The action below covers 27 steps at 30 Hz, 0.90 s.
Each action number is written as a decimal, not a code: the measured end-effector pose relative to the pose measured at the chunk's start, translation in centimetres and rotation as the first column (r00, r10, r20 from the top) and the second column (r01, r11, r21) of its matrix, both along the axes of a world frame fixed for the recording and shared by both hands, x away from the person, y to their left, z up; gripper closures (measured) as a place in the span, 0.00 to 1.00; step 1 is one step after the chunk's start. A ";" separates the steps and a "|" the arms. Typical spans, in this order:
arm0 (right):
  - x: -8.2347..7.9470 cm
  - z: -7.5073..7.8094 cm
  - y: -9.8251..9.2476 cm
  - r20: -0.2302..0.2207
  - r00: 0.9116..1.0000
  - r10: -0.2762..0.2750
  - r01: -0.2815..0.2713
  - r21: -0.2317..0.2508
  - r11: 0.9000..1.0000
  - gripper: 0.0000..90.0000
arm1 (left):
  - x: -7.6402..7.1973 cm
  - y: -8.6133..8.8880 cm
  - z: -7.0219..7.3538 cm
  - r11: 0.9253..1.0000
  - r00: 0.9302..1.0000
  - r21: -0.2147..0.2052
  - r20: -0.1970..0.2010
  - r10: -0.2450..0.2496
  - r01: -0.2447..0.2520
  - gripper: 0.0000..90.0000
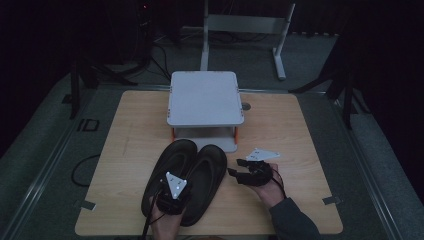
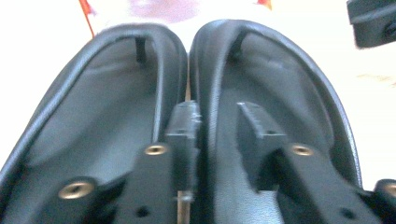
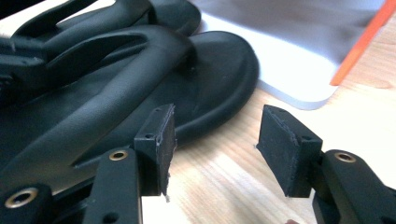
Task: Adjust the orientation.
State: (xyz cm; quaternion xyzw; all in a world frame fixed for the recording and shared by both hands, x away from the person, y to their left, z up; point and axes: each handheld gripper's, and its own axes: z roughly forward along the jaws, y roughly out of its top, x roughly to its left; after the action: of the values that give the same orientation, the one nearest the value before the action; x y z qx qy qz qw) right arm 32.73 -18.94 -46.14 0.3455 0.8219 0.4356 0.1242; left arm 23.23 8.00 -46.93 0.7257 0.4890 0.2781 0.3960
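Sandals (image 1: pixel 187 175), two, lie side by side; left hand-held gripper (image 1: pixel 172 189) and right hand-held gripper (image 1: pixel 239 169) both spread.

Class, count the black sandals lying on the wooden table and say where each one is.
2. The left sandal and the right sandal lie side by side in front of the white stand. Nothing suggests a hidden third.

The counter (image 1: pixel 130 130) is a light wood-grain board with rounded corners. Two black sandals (image 1: pixel 185 175) lie side by side, touching, on its near half, toes pointing away from the person. Just beyond the toes, a grey two-tier stand (image 1: pixel 205 97) rests on the counter's far middle.
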 end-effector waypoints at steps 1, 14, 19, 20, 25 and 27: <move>-0.1 -0.1 0.1 -0.003 1.000 0.004 -0.004 -0.002 1.000 0.51 | -0.1 0.2 0.3 1.000 1.000 0.004 0.020 -0.016 0.016 0.67; -0.9 -1.3 2.3 -0.029 0.997 0.078 -0.079 -0.042 0.996 0.51 | -0.6 2.8 -0.4 0.996 0.996 0.007 -0.007 -0.089 0.089 0.34; -1.1 -1.6 3.0 -0.033 0.994 0.103 -0.105 -0.048 0.993 0.52 | -0.6 3.0 -0.9 0.991 0.990 -0.007 -0.040 -0.135 0.135 0.33; -1.1 -1.5 3.0 -0.033 0.994 0.103 -0.105 -0.043 0.994 0.52 | -0.5 2.9 -1.0 0.991 0.990 -0.005 -0.044 -0.133 0.133 0.33; -1.1 -1.5 3.1 -0.037 0.993 0.109 -0.111 -0.039 0.993 0.55 | 0.3 2.4 -1.3 0.992 0.989 0.014 -0.086 -0.121 0.122 0.42; -1.1 -1.6 3.1 -0.039 0.993 0.110 -0.112 -0.037 0.993 0.55 | 0.5 2.3 -1.5 0.994 0.990 0.015 -0.097 -0.106 0.108 0.45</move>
State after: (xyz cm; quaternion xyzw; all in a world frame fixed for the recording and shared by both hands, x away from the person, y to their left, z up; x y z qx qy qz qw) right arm 31.59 -15.83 -47.70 0.3049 0.8502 0.4193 0.0913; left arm 23.75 10.32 -48.39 0.7675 0.4647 0.2262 0.3791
